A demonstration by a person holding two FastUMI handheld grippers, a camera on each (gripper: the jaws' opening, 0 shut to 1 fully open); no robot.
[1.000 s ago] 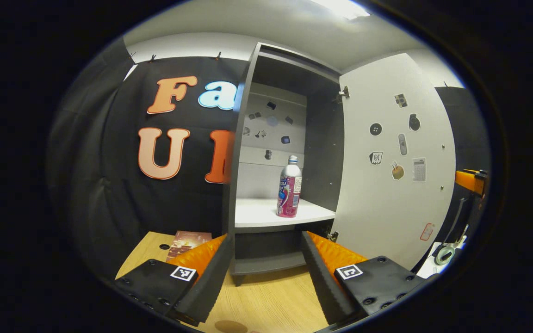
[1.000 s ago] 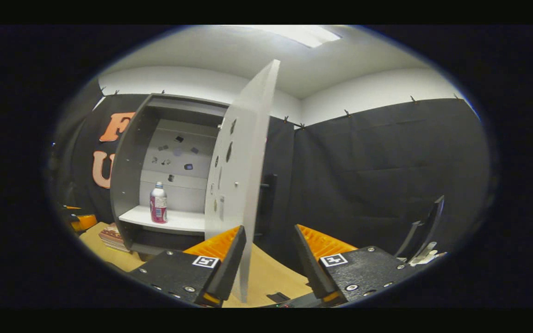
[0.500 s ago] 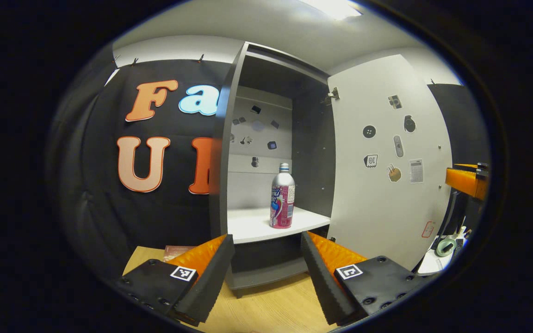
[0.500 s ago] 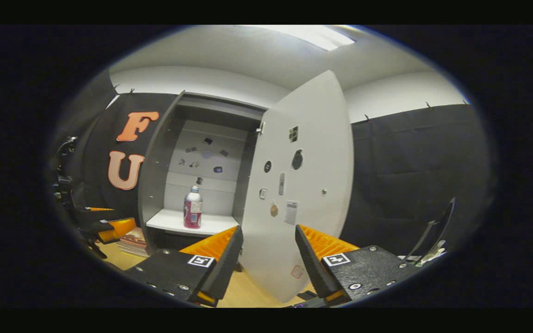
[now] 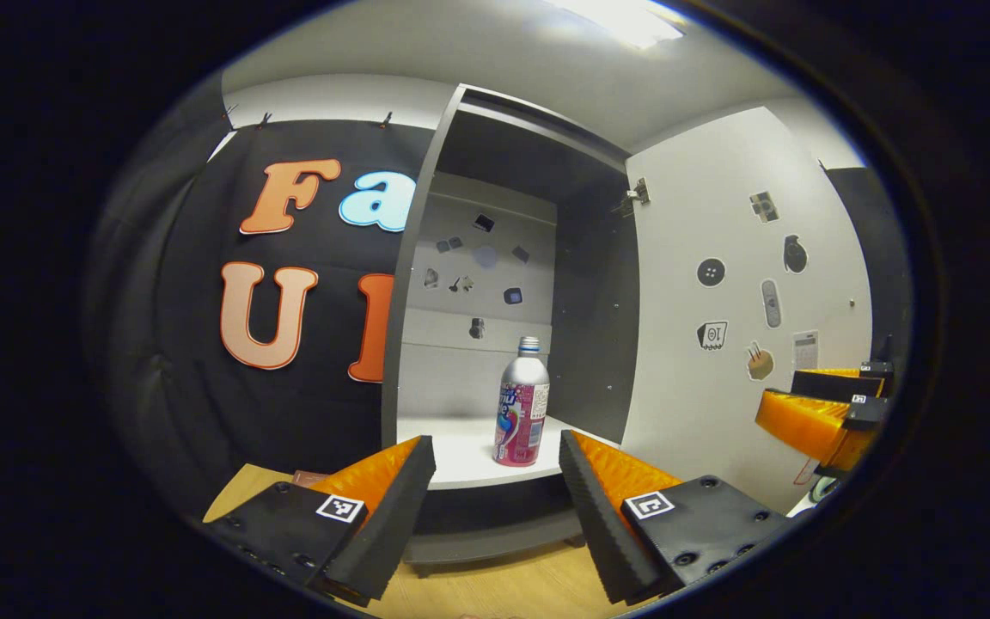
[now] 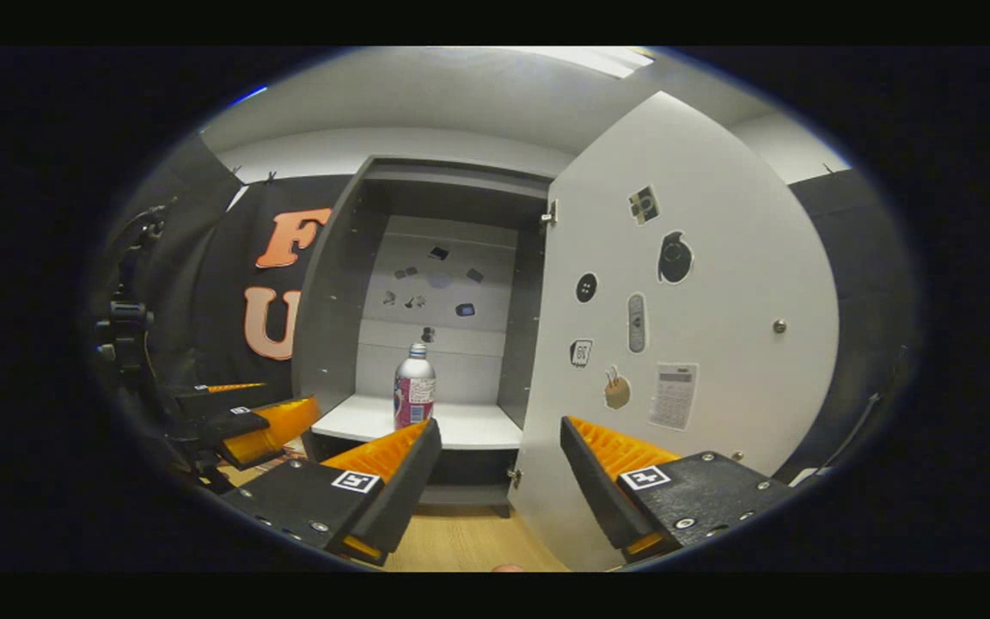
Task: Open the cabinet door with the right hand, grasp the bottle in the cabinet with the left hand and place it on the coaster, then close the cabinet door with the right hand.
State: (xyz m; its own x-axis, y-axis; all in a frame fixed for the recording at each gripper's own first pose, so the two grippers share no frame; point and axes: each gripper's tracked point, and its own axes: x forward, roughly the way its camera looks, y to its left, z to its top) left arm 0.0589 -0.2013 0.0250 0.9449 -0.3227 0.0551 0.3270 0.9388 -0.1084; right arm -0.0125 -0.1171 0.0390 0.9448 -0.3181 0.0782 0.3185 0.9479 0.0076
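Reaching toward the open cabinet (image 5: pixel 426 284), the left gripper (image 5: pixel 495 507) carries its fingers spread wide and empty, and the bottle (image 5: pixel 522 404) appears between them but farther off, standing upright on the white shelf (image 5: pixel 461 456) near the shelf's front edge. The cabinet door (image 5: pixel 744 327) is swung fully open to the right, its inner face dotted with small stickers, so the opening step looks complete and the step in hand is judged to be the approach for the grasp. In the right gripper view the right gripper (image 6: pixel 499 499) hangs back from the cabinet (image 6: pixel 336 292) with its fingers likewise spread and holding nothing; the door (image 6: pixel 701 344) stands just ahead of it, and the bottle (image 6: pixel 414 391) shows on the shelf (image 6: pixel 461 425) beyond. The left gripper (image 6: pixel 246 425) appears low at the left of that view. A sound grasp probably calls for a level, straight advance so that the fingers pass on either side of the bottle's cylindrical body, below the tapered shoulder and cap, and clear of the cabinet's side walls. Closing should wait until the body sits well between the fingers, since a push from either finger could tip so tall and narrow a bottle. The wooden table (image 5: pixel 504 585) lies below the cabinet.
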